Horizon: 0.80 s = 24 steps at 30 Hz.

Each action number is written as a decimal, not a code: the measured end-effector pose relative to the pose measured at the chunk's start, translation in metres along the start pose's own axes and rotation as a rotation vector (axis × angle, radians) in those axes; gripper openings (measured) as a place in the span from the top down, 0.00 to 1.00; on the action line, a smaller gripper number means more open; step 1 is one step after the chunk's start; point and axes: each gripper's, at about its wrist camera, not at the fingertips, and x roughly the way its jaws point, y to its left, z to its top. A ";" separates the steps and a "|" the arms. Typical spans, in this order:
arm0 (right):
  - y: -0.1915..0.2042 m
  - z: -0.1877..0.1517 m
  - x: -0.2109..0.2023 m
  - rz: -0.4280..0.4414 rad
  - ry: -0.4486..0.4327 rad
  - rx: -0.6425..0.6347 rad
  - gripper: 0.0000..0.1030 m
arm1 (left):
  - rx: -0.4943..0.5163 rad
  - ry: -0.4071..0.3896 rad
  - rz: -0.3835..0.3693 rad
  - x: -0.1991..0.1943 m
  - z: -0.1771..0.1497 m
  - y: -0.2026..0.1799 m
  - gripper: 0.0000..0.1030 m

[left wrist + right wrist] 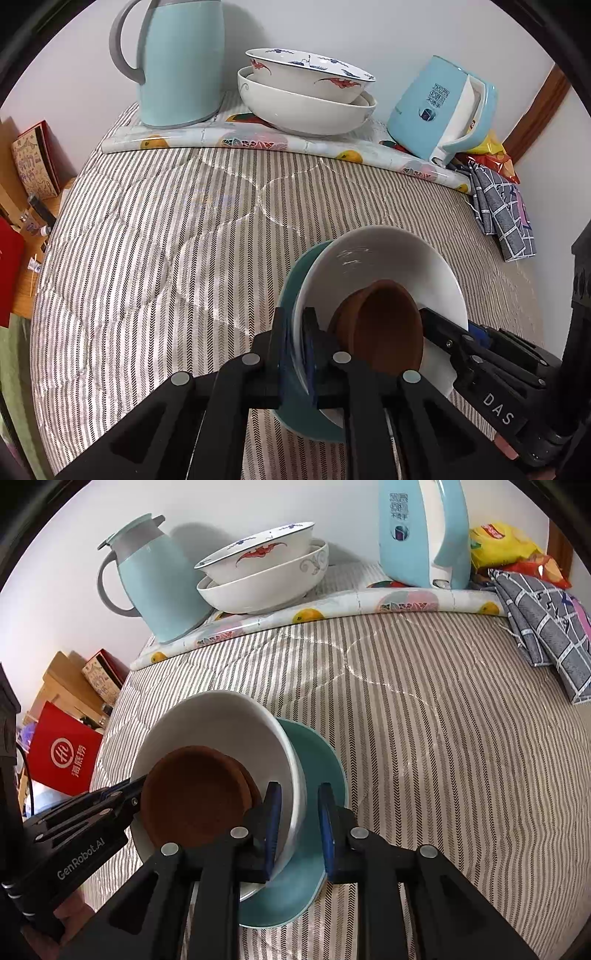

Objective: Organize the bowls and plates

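A stack of teal plate (314, 775), white bowl (221, 723) and brown dish (192, 794) is gripped over the striped cloth (424, 720): the left gripper (295, 354) is clamped on one rim, the right gripper (299, 834) straddles the opposite rim, somewhat wider. The carrying step seems in hand. Next, level transfer to the far bowls (306, 92) is called for.

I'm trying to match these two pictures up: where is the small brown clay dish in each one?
Left wrist view: the small brown clay dish sits low and right of centre, inside the white bowl.
Right wrist view: the same dish sits low and left of centre, again inside that bowl.
Shared landmark: the red-and-blue patterned bowl stacked by the back wall.
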 end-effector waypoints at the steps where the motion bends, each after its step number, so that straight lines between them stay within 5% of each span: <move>1: 0.001 -0.001 -0.001 -0.005 -0.004 -0.007 0.80 | 0.004 0.003 0.001 0.000 0.000 0.000 0.90; 16: 0.005 -0.007 -0.005 -0.010 -0.008 -0.043 0.72 | 0.011 0.008 0.021 -0.011 -0.008 0.003 0.74; 21: 0.008 -0.013 -0.011 -0.009 -0.007 -0.059 0.70 | 0.012 -0.016 0.042 -0.024 -0.015 0.004 0.60; 24: 0.010 -0.017 -0.016 -0.030 -0.016 -0.075 0.60 | 0.008 -0.029 0.051 -0.032 -0.020 0.006 0.57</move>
